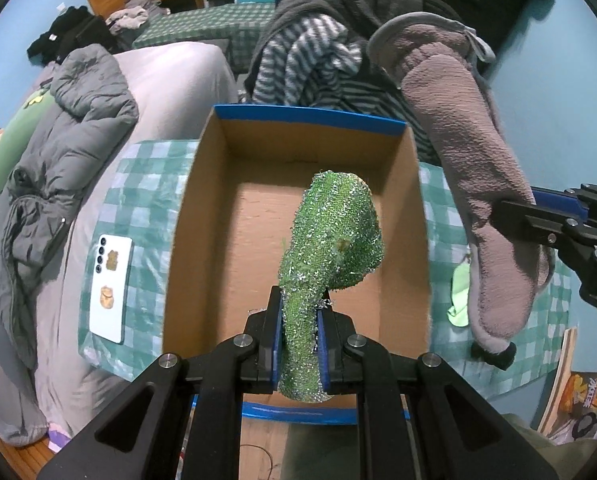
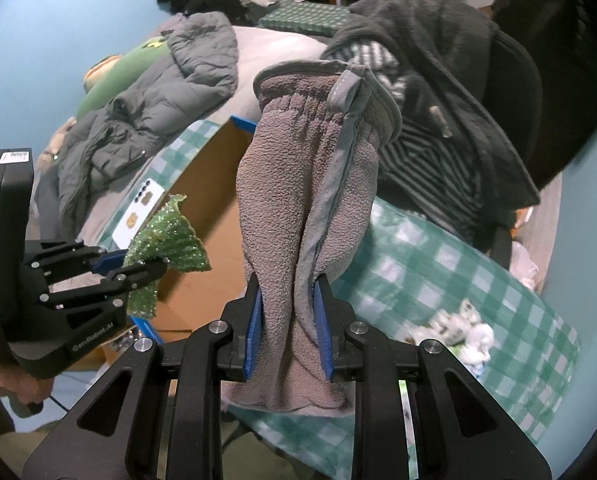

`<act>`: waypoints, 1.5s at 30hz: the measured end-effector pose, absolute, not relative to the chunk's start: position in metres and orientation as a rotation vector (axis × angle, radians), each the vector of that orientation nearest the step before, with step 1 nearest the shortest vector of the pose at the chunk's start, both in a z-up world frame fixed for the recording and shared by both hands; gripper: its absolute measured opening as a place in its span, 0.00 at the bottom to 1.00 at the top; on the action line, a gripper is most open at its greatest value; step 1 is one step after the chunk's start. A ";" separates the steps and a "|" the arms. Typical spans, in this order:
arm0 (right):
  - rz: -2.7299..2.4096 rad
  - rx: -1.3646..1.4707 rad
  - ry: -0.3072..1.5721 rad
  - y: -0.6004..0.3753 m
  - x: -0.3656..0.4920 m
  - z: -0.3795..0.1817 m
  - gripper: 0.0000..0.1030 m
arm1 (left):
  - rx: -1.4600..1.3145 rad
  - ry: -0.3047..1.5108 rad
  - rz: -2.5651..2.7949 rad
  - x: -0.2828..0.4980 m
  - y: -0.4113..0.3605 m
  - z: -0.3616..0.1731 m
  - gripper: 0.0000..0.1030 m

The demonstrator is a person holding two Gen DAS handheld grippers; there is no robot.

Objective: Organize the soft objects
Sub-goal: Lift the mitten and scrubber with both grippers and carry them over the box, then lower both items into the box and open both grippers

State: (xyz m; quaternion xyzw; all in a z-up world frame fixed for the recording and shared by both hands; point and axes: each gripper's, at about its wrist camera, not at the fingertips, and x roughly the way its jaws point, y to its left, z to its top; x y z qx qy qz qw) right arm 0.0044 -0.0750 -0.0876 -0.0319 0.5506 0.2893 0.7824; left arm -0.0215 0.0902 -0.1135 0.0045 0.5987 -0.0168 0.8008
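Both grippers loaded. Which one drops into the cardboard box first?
Left, probably. The left gripper holds the green sparkly cloth directly over the cardboard box; the right gripper holds the grey glove off to the box's side, over the checked cloth.

Checked cloth (image 1: 146, 200) (cardboard box (image 1: 202, 200), phone (image 1: 110, 288))
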 end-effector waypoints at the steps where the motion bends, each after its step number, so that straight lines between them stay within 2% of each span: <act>1: 0.631 -0.070 1.192 -0.071 0.007 -0.089 0.22 | 0.007 1.284 -0.031 -0.020 0.094 -0.115 0.13; 16: 0.670 -0.098 1.296 -0.012 0.036 -0.131 0.22 | -0.041 1.350 -0.001 0.014 0.132 -0.151 0.13; 26: 0.652 -0.100 1.361 0.006 0.045 -0.160 0.22 | -0.023 1.406 -0.003 0.023 0.129 -0.177 0.14; 29: 0.650 -0.103 1.366 0.008 0.047 -0.164 0.29 | -0.014 1.419 0.006 0.024 0.128 -0.181 0.26; 31: 0.637 -0.115 1.370 0.009 0.047 -0.167 0.43 | -0.016 1.416 0.012 0.024 0.129 -0.181 0.33; 33: 0.624 -0.129 1.366 0.009 0.047 -0.166 0.48 | -0.015 1.415 0.014 0.024 0.129 -0.181 0.41; 38: 0.616 -0.119 1.351 0.002 0.047 -0.160 0.50 | 0.012 1.404 0.024 0.023 0.129 -0.175 0.43; 45: 0.608 -0.116 1.316 -0.009 0.046 -0.142 0.60 | 0.036 1.383 0.038 0.016 0.125 -0.159 0.52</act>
